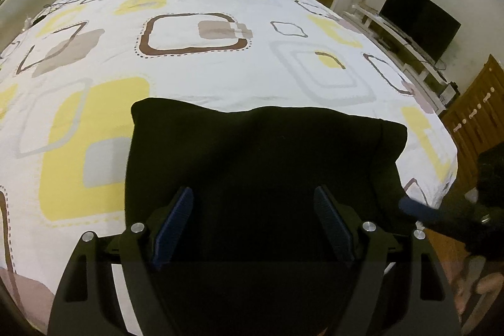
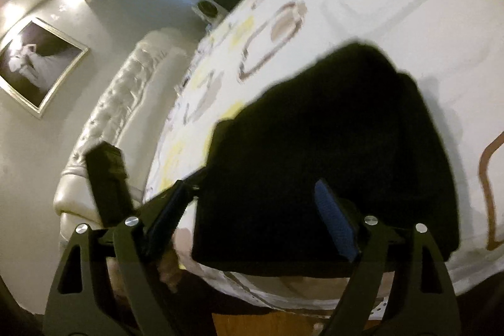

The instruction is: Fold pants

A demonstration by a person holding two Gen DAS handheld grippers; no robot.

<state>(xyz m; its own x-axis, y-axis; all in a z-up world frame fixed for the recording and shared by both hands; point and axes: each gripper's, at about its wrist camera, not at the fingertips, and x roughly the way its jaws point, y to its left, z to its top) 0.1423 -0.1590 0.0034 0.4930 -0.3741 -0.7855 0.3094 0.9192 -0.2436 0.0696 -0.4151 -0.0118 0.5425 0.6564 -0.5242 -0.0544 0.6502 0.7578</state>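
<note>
Left wrist view: black folded pants [image 1: 261, 153] on patterned bedspread [image 1: 220, 68]; both grippers' fingers [image 1: 334, 225] wide apart, empty.

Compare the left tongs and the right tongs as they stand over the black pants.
The left tongs sit level and centred over the folded pants; the right tongs are tilted, near the pants' edge, by the bedspread border. The left view is sharp; the right view is blurred. Both stand open, holding nothing, with blue pads.
</note>
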